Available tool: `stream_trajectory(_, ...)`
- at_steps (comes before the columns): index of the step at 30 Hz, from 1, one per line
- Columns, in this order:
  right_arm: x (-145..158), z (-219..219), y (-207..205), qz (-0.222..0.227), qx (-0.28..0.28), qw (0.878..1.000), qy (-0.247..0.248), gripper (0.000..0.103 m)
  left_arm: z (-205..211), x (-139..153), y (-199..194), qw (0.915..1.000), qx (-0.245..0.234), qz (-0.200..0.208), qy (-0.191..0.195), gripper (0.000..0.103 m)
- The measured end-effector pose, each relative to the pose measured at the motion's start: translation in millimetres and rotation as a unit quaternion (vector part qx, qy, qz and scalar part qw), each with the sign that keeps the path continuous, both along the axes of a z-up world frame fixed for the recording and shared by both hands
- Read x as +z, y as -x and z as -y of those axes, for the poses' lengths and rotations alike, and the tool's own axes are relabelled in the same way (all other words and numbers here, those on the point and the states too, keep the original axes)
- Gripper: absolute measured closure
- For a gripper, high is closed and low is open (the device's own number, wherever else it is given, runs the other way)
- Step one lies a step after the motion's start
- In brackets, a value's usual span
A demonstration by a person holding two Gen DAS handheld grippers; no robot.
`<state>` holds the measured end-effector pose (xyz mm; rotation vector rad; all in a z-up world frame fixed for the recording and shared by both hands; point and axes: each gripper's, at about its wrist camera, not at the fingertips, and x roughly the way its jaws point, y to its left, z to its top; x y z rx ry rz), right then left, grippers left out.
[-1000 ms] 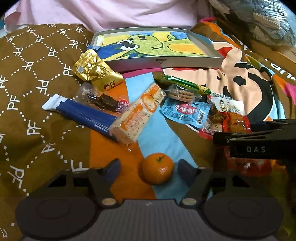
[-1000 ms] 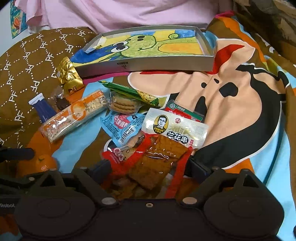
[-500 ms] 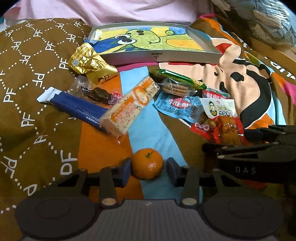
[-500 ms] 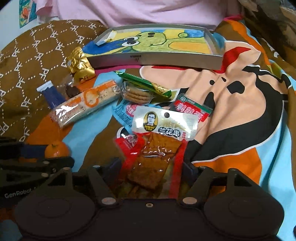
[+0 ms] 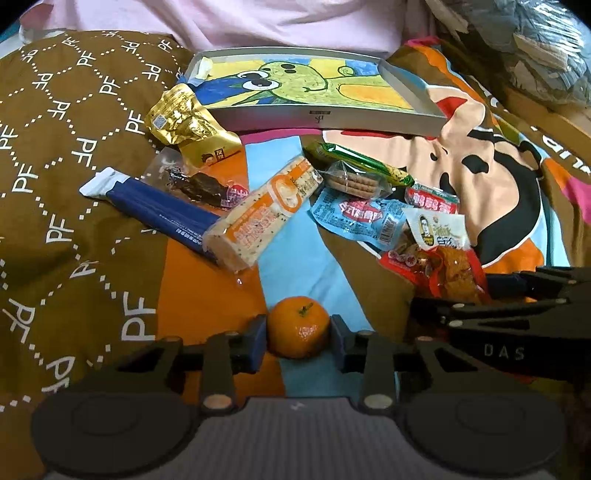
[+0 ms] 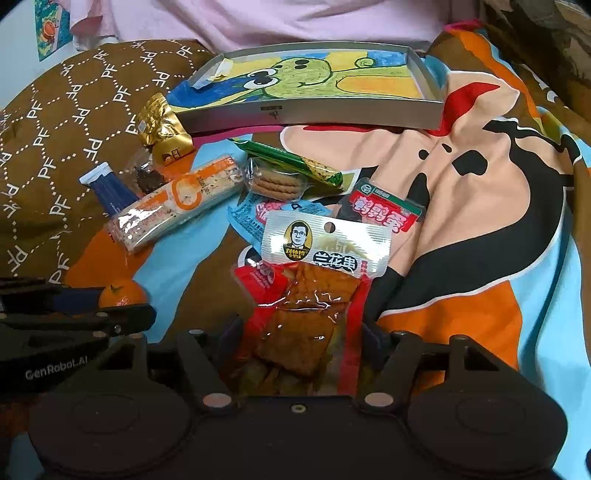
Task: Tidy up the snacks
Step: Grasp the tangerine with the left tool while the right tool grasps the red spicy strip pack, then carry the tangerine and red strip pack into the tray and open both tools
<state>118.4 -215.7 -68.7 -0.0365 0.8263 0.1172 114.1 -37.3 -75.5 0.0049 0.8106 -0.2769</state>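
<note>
A small orange tangerine (image 5: 298, 326) lies on the cartoon bedspread, with my left gripper (image 5: 298, 334) around it. Its jaws are closing and both blue pads touch the fruit's sides. In the right wrist view the tangerine (image 6: 123, 293) shows at the left, between those fingers. My right gripper (image 6: 303, 339) is closing on a red and clear packet of brown tofu (image 6: 314, 295), whose lower end is squeezed between the pads. The left wrist view has the right gripper (image 5: 480, 291) at its right, beside that packet (image 5: 454, 273). A shallow grey tray (image 5: 332, 118) with a green cartoon lining lies beyond the snacks.
Loose snacks lie between the grippers and the tray: a gold pouch (image 5: 184, 122), a blue stick pack (image 5: 159, 210), an orange cracker bar (image 5: 266, 210), a green bar (image 5: 362, 162), biscuits (image 5: 354, 181) and a blue sachet (image 5: 354, 218). A brown patterned pillow (image 5: 55, 147) rises at the left. A person in pink (image 5: 258, 22) sits behind the tray.
Both grippers' jaws have closed in: the left from wide of the tangerine to touching it, the right inward onto the tofu packet's edges. Neither hand has shifted much.
</note>
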Motion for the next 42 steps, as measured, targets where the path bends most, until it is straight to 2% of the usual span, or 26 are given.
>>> stream_trajectory(4, 3.6, -2.7, 4.5, 0.011, 0.01, 1.0, 0.006, 0.038, 4.2, 6.4, 3.5, 0.9999, 0.0, 0.013, 0.008, 0.065)
stream_trajectory(6, 7.8, -4.0, 7.9, 0.024, 0.015, 1.0, 0.012, 0.046, 6.9, 9.7, 6.4, 0.9997, -0.001, 0.02, 0.012, 0.065)
stream_trajectory(8, 11.4, -5.0, 10.3, 0.032, 0.02, 0.999, 0.015, 0.048, 9.8, 11.7, 7.7, 0.9997, -0.005, 0.023, 0.012, 0.065)
stream_trajectory(15, 13.0, 0.3, 10.8, 0.026, 0.013, 1.0, -0.004, 0.052, 10.8, 14.0, 12.3, 0.9996, 0.001, 0.028, 0.008, 0.065)
stream_trajectory(27, 19.7, 1.0, 13.1, 0.057, 0.014, 0.998, -0.01, 0.054, 8.5, 20.4, 11.4, 0.9991, 0.019, 0.035, 0.016, 0.065)
stream_trajectory(31, 26.2, 0.5, 13.8, 0.075, 0.02, 0.997, -0.01, 0.054, 14.9, 29.6, 3.1, 0.9986, 0.017, 0.049, 0.008, 0.065)
stream_trajectory(36, 32.2, 2.5, 8.6, 0.098, 0.018, 0.995, -0.004, 0.054, 18.6, 40.8, -15.4, 0.9977, 0.032, 0.056, 0.024, 0.065)
stream_trajectory(42, 44.2, 13.7, -4.0, 0.116, 0.005, 0.993, -0.02, 0.054, 22.9, 56.3, -36.9, 0.9959, 0.047, 0.075, 0.017, 0.064)
